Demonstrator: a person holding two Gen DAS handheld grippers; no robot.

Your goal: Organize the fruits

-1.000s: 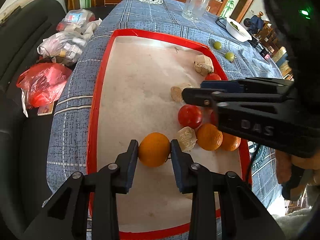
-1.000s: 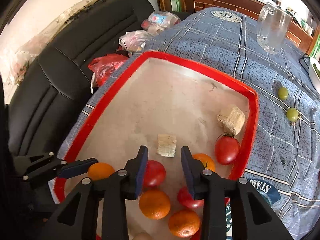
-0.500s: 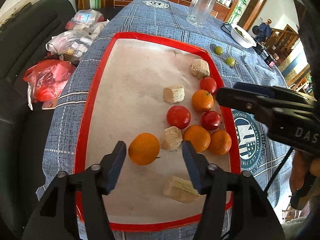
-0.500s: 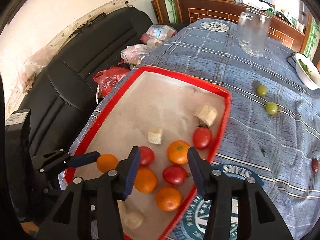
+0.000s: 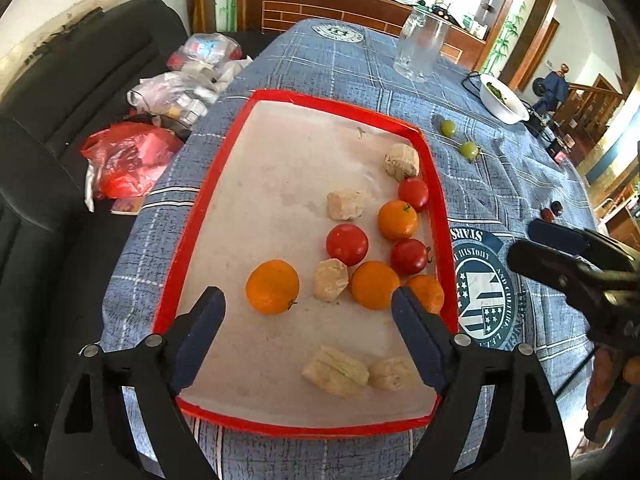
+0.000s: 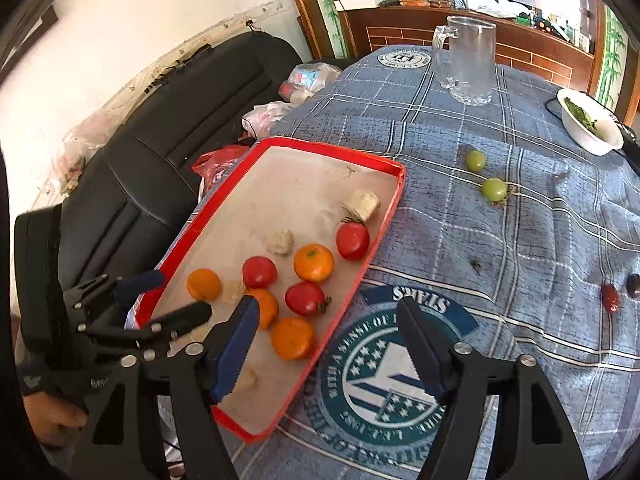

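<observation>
Released since a second ago, the orange point(image 5: 272, 287) lies free on the red-rimmed tray point(image 5: 188, 236), left gripper point(image 5: 308, 304) now spread wide and drawn back above it. Right gripper point(image 6: 328, 320) also wide, empty, shifted off tray over tablecloth point(image 6: 500, 264). Its left finger point(image 6: 236, 344) partly hides one orange point(image 6: 266, 307); beige chunks unidentifiable.
</observation>
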